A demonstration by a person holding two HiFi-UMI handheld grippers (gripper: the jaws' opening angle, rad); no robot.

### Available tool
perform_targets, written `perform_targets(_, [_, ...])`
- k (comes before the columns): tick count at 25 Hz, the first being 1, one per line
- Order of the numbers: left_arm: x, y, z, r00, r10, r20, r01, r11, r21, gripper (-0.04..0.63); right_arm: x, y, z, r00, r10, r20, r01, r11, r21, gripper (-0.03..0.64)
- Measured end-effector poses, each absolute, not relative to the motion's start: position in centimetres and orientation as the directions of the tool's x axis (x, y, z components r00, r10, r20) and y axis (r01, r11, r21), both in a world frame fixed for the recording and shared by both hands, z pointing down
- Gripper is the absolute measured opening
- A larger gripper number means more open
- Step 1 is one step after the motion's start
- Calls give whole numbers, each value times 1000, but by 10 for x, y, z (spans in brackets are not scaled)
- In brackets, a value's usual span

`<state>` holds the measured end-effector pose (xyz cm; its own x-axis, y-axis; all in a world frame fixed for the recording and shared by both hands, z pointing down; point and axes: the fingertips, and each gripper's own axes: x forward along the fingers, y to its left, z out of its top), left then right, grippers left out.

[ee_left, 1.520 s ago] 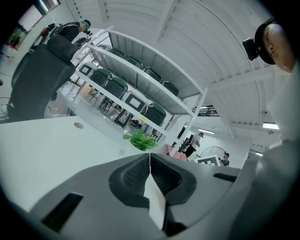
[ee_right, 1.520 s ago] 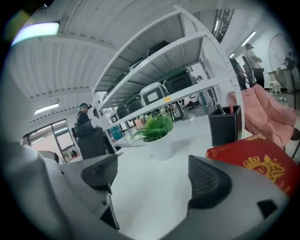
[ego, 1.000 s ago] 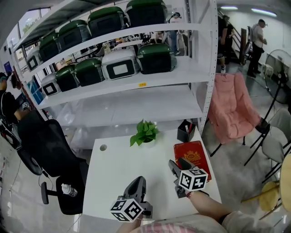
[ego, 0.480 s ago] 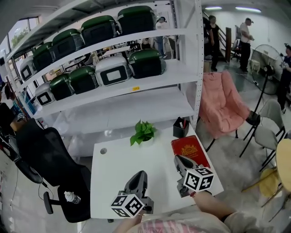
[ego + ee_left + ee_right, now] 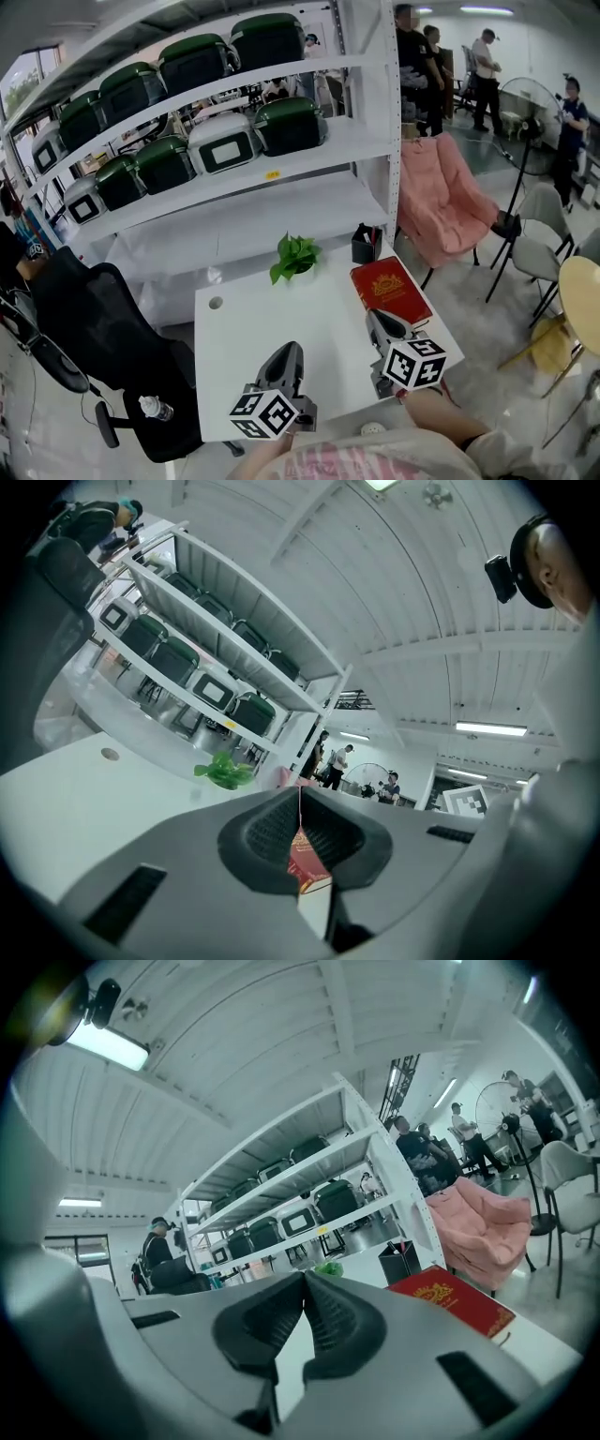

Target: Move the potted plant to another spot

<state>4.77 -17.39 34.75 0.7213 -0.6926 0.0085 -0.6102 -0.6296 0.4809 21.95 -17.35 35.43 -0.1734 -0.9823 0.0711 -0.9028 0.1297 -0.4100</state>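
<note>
Both tools clenched on nothing, plant standing free.
The right tool (image 5: 377,319) has snapped shut within the last second. The left tool (image 5: 287,349) is shut too, and both are near the front edge of the surface (image 5: 244,328). The potted plant (image 5: 292,255) has kept its place at the far edge, near a black pen pot (image 5: 366,246). That suits a plant just set down or one still awaiting pickup.

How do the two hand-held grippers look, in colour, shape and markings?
Both the left gripper and right gripper have dark grey tapering tongs with ribbed black pads. Each carries a white cube with black square markers.
</note>
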Motion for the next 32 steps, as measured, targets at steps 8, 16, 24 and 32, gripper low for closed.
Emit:
perform_targets(8, [29, -157, 357, 728, -685, 32, -614, -629, 477, 25, 199, -143, 387, -160, -973, 167, -924, 89, -371, 11])
perform_targets(16, [17, -149, 359, 723, -691, 25, -615, -626, 480, 25, 185, -133, 390, -170, -967, 191, -940, 102, -325, 11])
perform_targets(24, [6, -145, 358, 713, -700, 22, -623, -620, 477, 25, 179, -128, 386, -171, -967, 190, -948, 108, -300, 11])
perform_targets(32, [-5, -147, 361, 697, -716, 25, -635, -602, 484, 25, 173, -129, 387, -176, -963, 204, -949, 111, -296, 11])
